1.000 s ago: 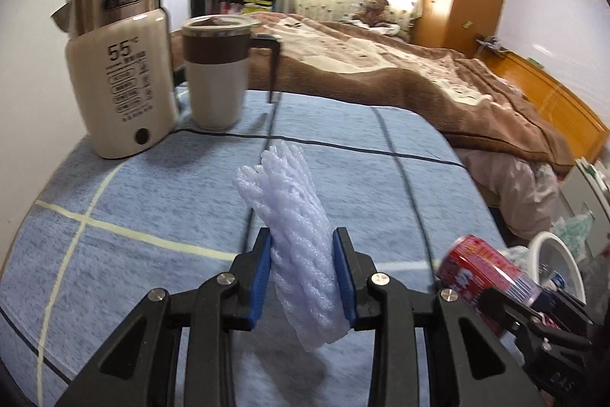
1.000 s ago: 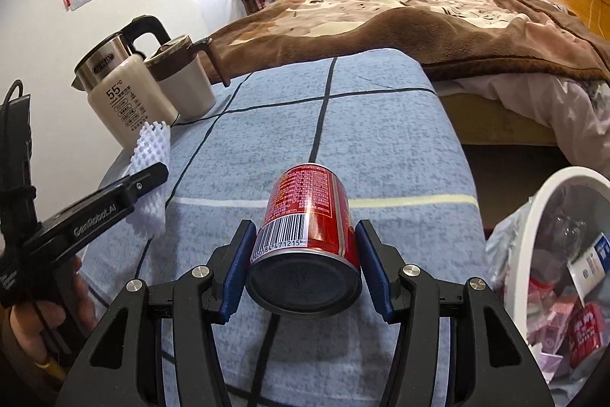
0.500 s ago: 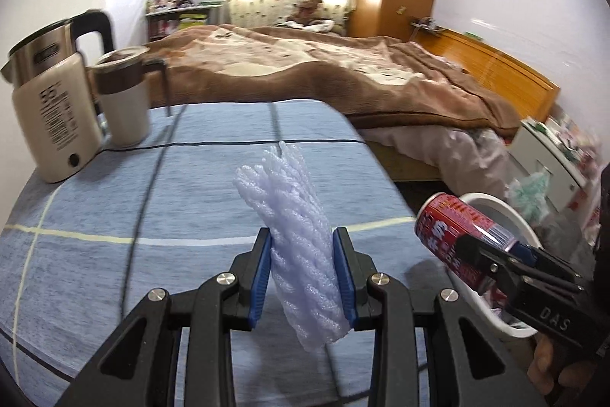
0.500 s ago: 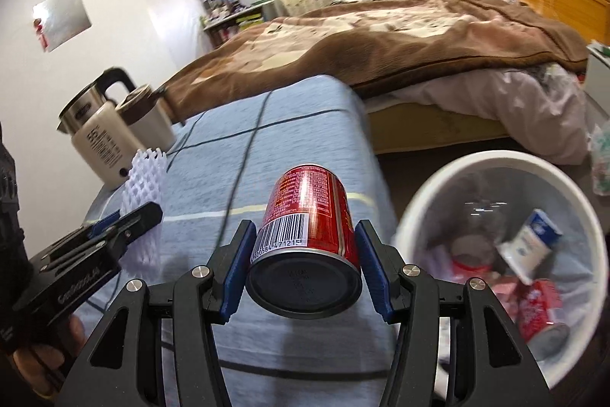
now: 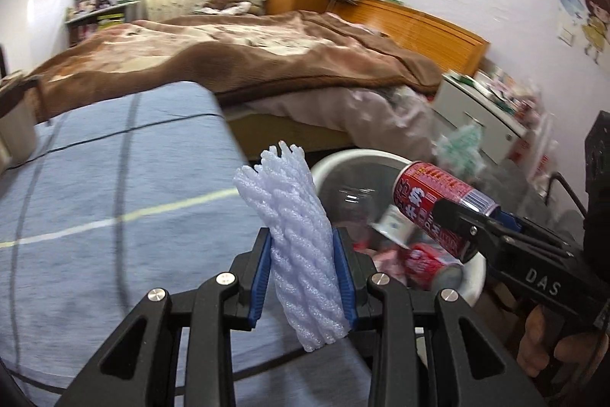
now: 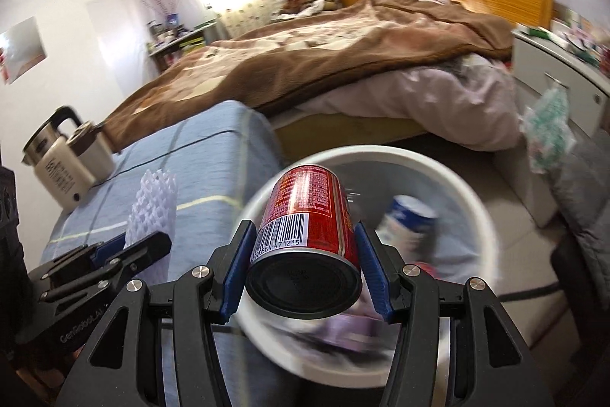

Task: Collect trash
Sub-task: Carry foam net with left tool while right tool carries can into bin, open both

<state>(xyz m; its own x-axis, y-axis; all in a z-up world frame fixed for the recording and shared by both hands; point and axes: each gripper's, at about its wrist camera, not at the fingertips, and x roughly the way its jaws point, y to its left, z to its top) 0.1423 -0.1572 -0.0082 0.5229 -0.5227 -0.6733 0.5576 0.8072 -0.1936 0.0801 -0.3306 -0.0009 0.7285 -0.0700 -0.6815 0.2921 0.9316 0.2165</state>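
Observation:
My left gripper (image 5: 301,273) is shut on a white foam fruit net (image 5: 295,235), held at the right edge of the blue checked table (image 5: 114,197), beside the bin. My right gripper (image 6: 305,250) is shut on a red drink can (image 6: 309,216), which hangs over the open white trash bin (image 6: 453,185). In the left wrist view the can (image 5: 434,201) and the right gripper (image 5: 472,227) hover above the bin (image 5: 343,159). In the right wrist view the foam net (image 6: 152,212) and the left gripper (image 6: 126,250) show at the lower left.
The bin holds a blue-and-white carton (image 6: 408,220) and red wrappers (image 5: 431,262). A kettle (image 6: 57,170) and a lidded mug (image 6: 91,143) stand at the table's far left. A bed with a brown blanket (image 6: 324,52) lies behind, a white drawer cabinet (image 6: 564,75) at right.
Both grippers have swung right off the table toward the bin, each keeping its hold. The can, which was over the table, now hangs over the bin's mouth; the kettle has slid out of the left view.

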